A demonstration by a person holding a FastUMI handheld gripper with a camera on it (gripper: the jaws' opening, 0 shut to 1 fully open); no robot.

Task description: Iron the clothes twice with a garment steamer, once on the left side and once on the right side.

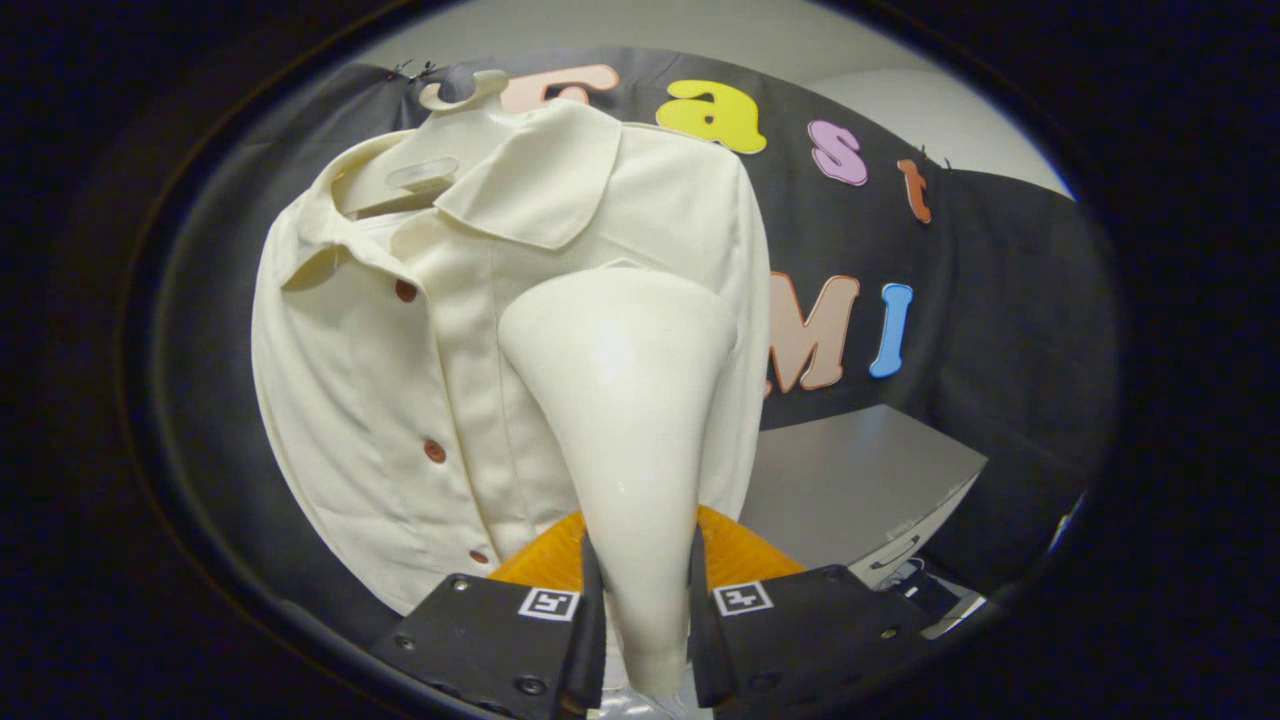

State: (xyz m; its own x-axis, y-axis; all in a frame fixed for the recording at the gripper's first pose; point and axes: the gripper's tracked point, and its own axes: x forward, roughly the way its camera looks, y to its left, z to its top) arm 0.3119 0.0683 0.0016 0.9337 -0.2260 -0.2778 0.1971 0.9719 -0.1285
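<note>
Gripper view: gripper [645,610] pinches one glossy cream cone-shaped steamer [620,400]; one cream button-front shirt [400,350] hangs at eleven o'clock, three brown buttons [434,451].

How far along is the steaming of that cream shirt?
Picking up looks done: the gripper is shut on the garment steamer, both fingers pressing its narrow handle. In hand: the wide head is raised against the shirt on its hanger, over the panel on the far side of the button row from the open collar. From this one picture I cannot tell which passes are finished, so at least one side likely remains.
</note>
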